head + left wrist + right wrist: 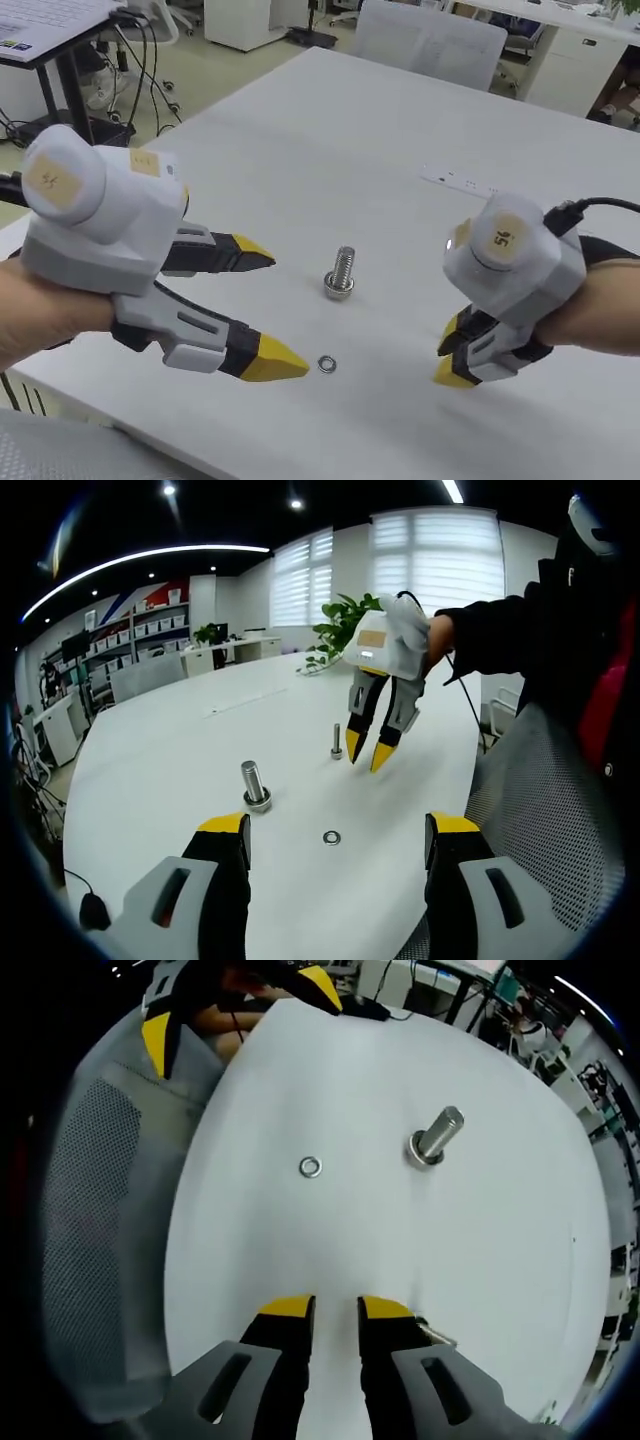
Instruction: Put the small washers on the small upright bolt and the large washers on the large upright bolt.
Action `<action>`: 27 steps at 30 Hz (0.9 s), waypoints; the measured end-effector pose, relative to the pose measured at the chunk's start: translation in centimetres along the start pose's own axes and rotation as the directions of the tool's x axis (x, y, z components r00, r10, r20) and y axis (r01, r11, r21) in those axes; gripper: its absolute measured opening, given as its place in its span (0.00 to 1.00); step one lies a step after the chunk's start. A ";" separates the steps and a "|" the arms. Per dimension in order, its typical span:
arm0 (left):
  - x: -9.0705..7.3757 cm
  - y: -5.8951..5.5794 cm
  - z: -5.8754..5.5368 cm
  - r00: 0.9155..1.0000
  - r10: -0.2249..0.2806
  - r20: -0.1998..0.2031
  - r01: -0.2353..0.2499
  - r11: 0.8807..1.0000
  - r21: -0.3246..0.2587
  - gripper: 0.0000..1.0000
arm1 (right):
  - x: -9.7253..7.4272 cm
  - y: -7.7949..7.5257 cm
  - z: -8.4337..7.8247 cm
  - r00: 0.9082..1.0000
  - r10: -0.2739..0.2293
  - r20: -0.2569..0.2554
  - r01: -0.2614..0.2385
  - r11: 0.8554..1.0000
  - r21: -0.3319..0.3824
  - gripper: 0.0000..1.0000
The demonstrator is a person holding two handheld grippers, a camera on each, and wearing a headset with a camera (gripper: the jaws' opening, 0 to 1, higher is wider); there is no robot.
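White table (330, 150) — mesh chair (550, 780)

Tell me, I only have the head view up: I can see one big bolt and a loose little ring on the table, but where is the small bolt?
Observer: The left gripper view shows it. The small bolt stands upright on the table, just beside the tips of the right gripper, which blocks it from your view.
Operator: Is that gripper carrying anything?
Observer: No. In the right gripper view its jaws stand slightly apart with nothing between them. The small washer lies loose on the table farther ahead of them.
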State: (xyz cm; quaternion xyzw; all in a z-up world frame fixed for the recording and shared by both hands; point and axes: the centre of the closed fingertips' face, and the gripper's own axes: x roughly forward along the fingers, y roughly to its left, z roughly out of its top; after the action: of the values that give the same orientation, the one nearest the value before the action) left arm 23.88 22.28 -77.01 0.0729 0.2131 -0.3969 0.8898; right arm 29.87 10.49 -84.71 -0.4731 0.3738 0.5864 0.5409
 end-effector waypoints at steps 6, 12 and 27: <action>-0.3 0.0 0.0 1.000 0.006 0.002 -0.006 1.000 0.002 0.70 | 0.4 0.5 2.5 1.000 0.010 0.024 -0.009 0.999 -0.039 0.18; -0.7 -0.1 -0.1 1.000 0.013 0.004 -0.013 1.000 0.001 0.70 | 0.9 1.0 4.1 0.999 0.024 0.027 -0.022 0.997 -0.074 0.18; -0.7 -0.4 -0.1 1.000 0.019 0.005 -0.019 1.000 0.003 0.70 | 2.7 1.9 7.4 0.998 0.060 0.008 -0.057 0.983 -0.172 0.18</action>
State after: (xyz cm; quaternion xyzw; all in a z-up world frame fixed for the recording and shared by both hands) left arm 23.16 22.52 -76.75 0.0754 0.2095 -0.3889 0.8940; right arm 26.96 18.01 -85.37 -0.5029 0.3322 0.6351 0.4832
